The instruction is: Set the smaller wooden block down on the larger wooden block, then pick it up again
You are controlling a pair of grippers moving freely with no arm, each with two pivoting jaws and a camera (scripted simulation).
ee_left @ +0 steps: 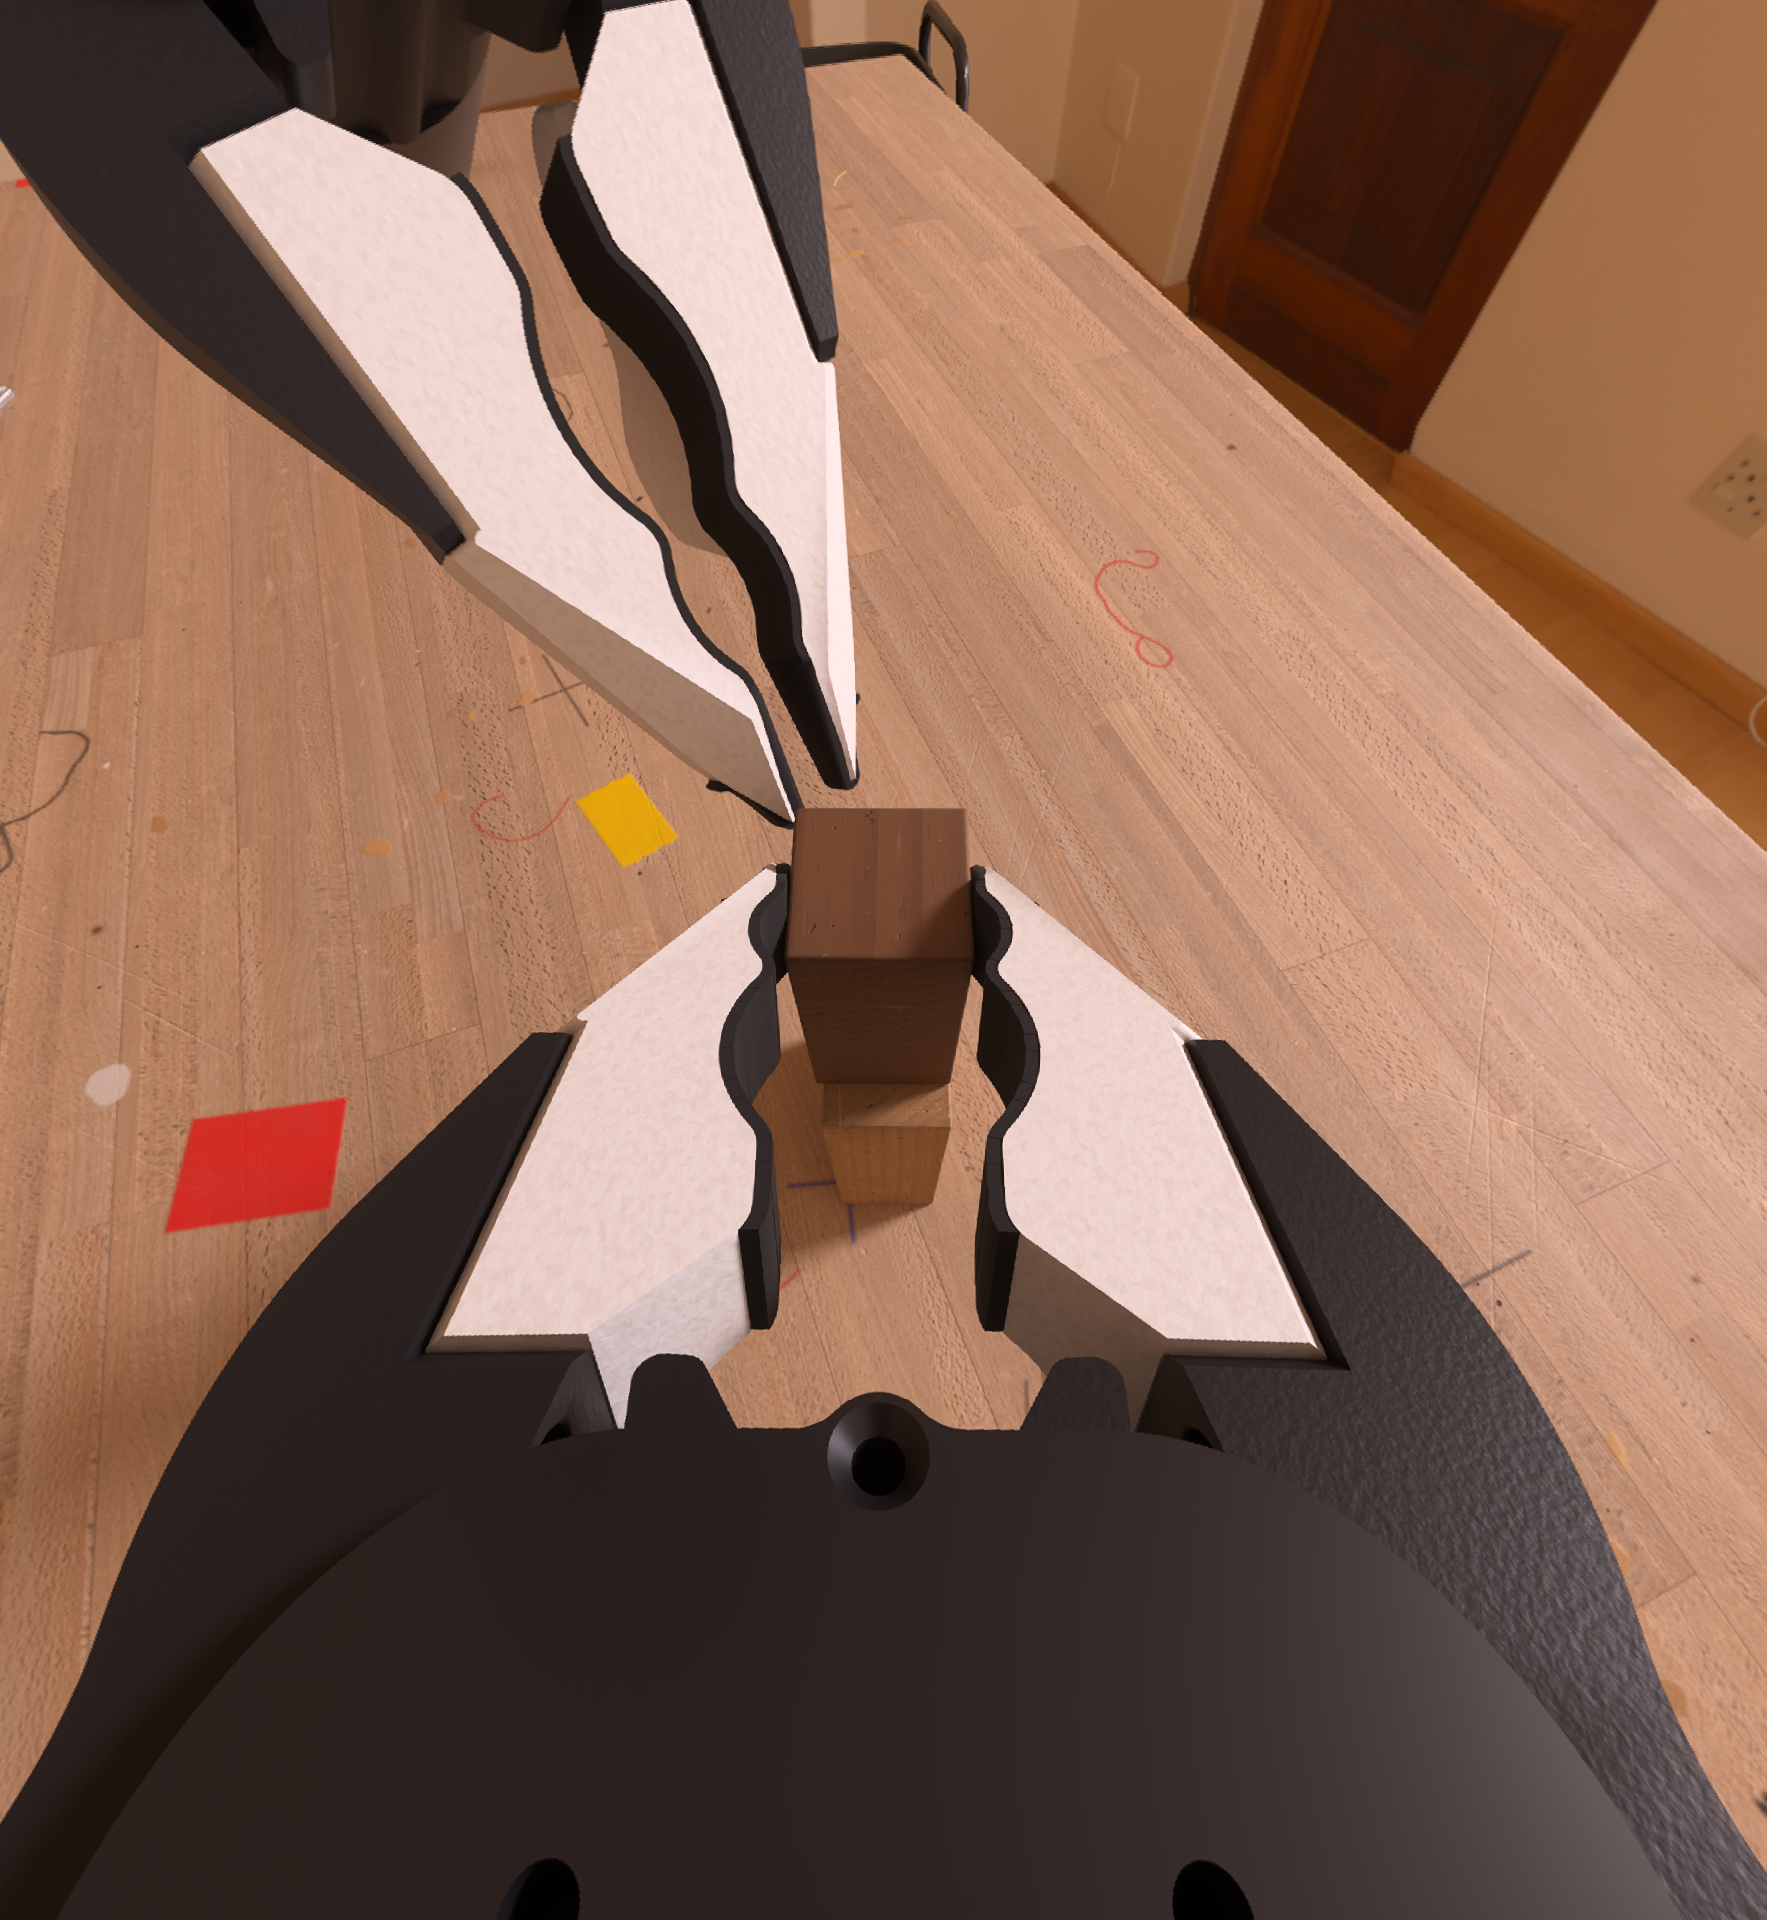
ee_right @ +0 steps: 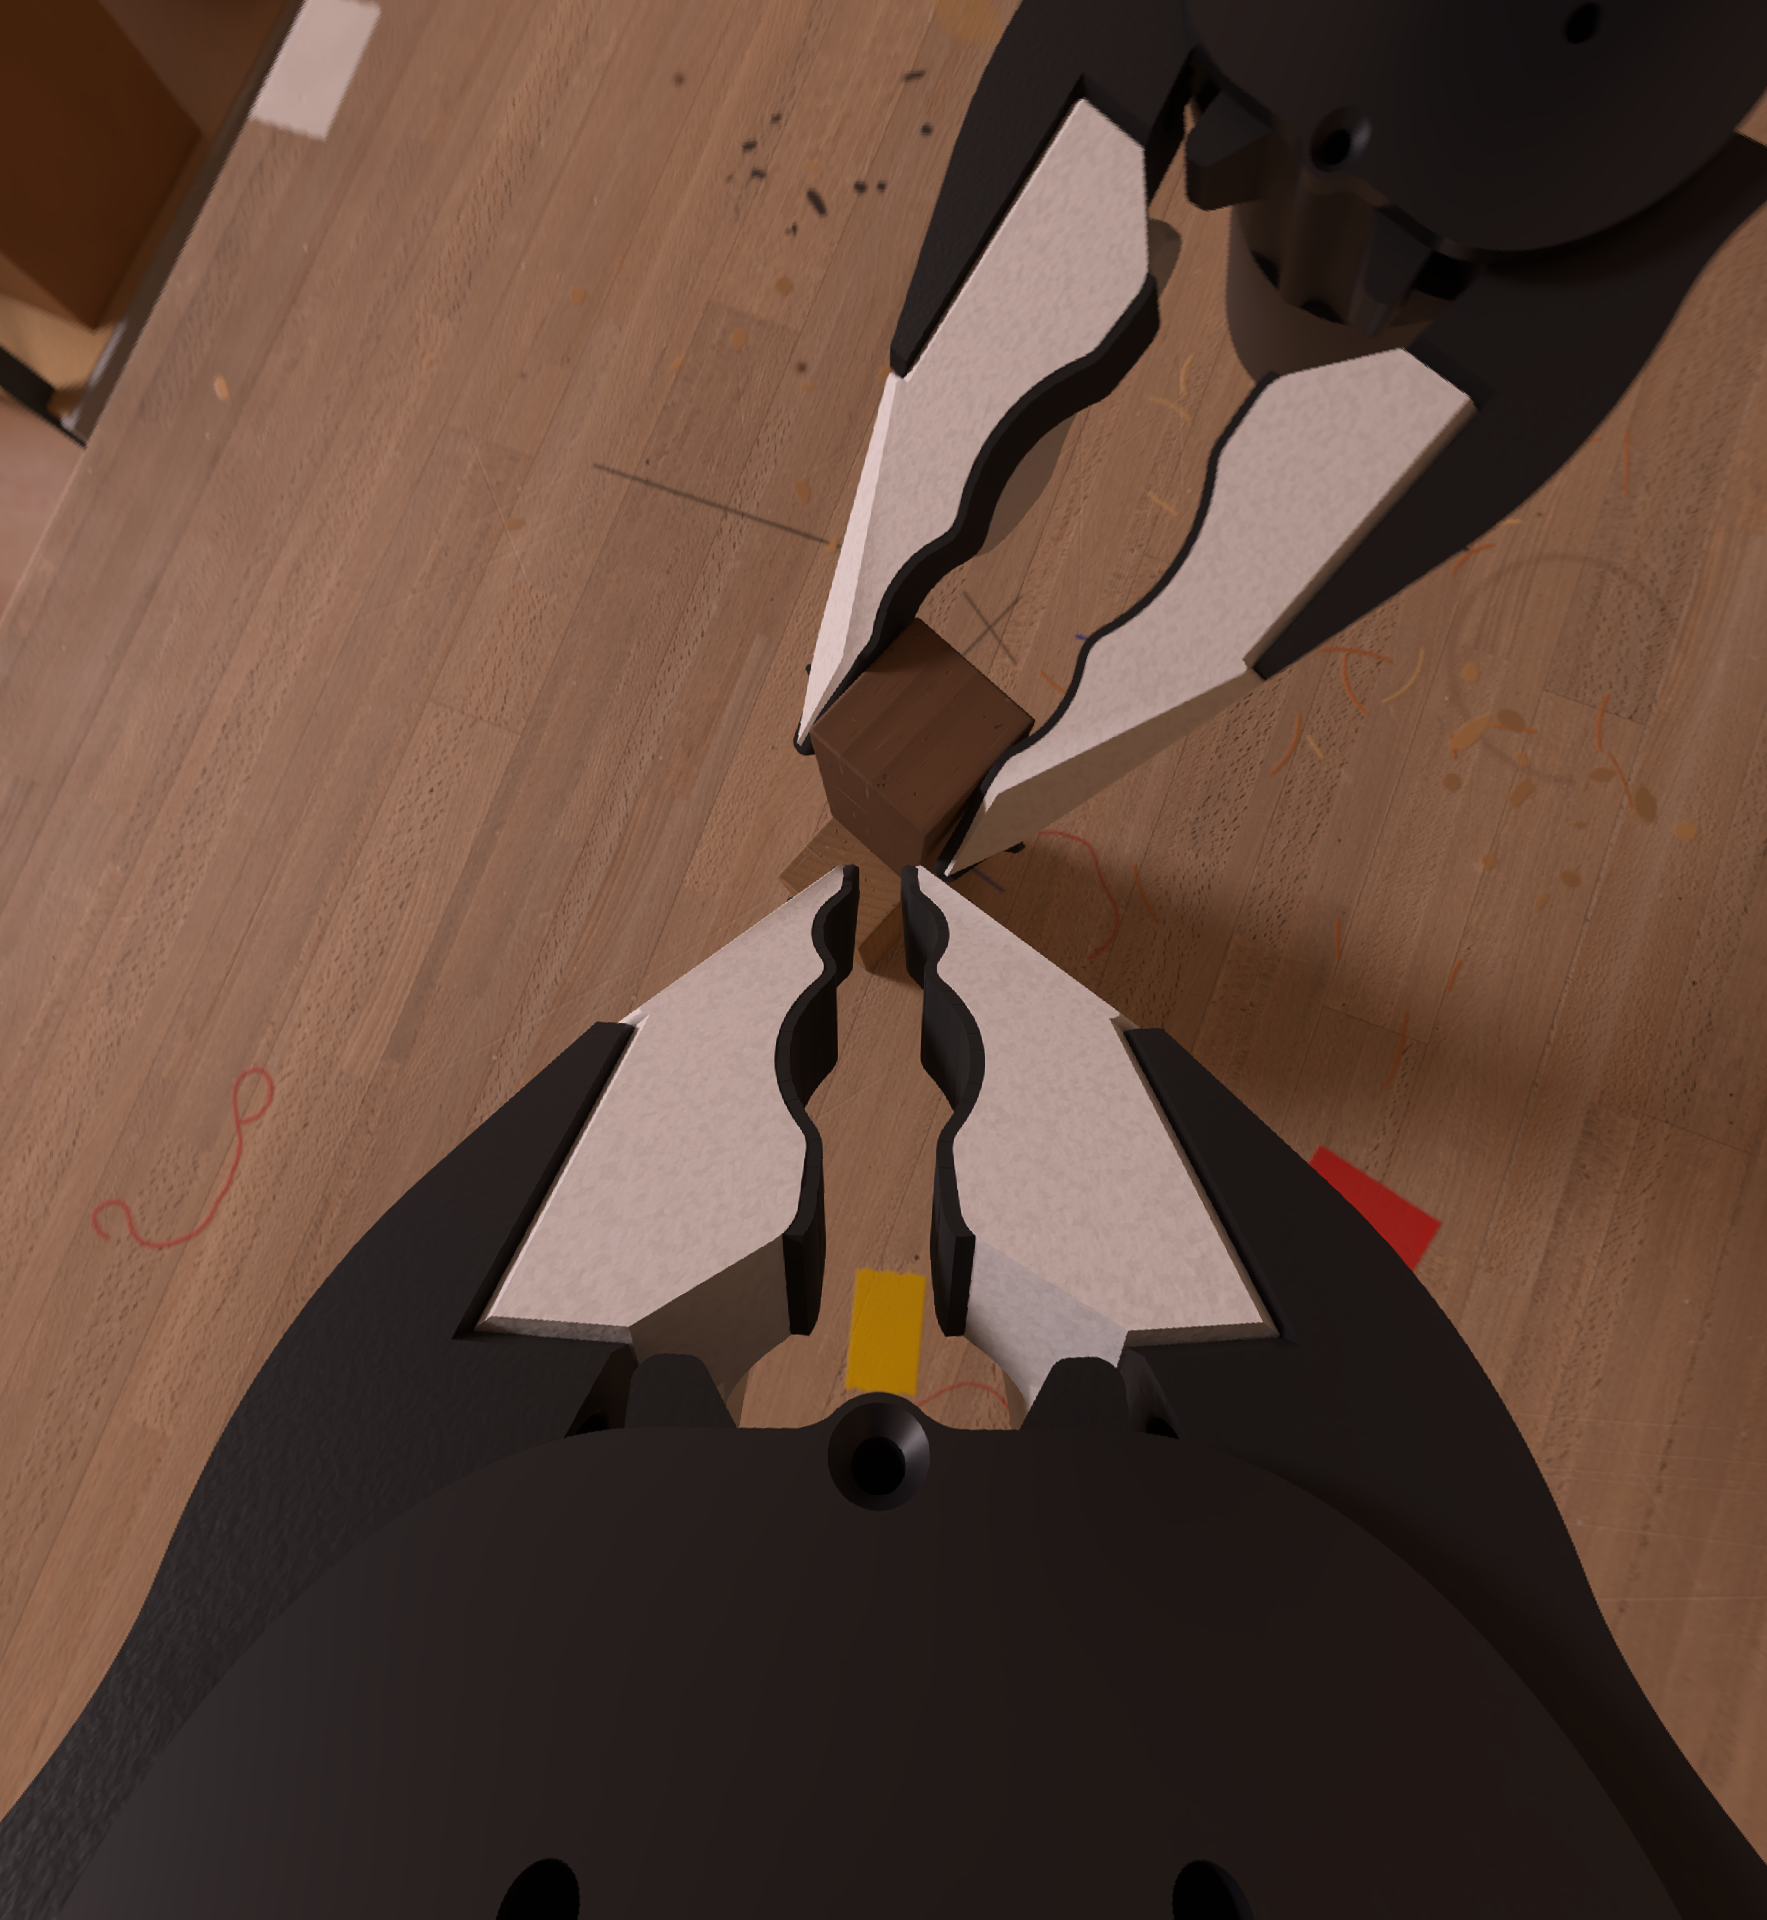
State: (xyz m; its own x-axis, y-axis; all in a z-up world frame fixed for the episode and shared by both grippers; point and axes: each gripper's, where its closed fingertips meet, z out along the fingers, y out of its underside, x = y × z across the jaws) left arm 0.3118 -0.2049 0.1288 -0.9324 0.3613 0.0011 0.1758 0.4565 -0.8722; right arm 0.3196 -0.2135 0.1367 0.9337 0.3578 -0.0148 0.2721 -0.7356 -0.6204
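Wood table [ee_left: 1274, 727] w/ red patch [ee_left: 258, 1164] & yellow patch [ee_left: 627, 819] at left, then left gripper [ee_left: 879, 914] clamped on dark block [ee_left: 879, 883] atop pale block [ee_left: 887, 1148], right gripper [ee_right: 879, 883] nearly together, holding nothing.

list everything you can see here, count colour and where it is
dark wooden block: 1, dark brown, upright between the left gripper's fingertips, above the light block
light wooden block: 1, pale tan, on the table under the dark one
table: 1, light wood planks
yellow patch: 1, flat on the table
red patch: 1, flat on the table
red thread: a few loose squiggles
door: 1, dark brown, in the far wall
wall socket: 1, pale
left gripper: black with white fingers, shut on the dark block
right gripper: same colours, nearly closed, holding nothing
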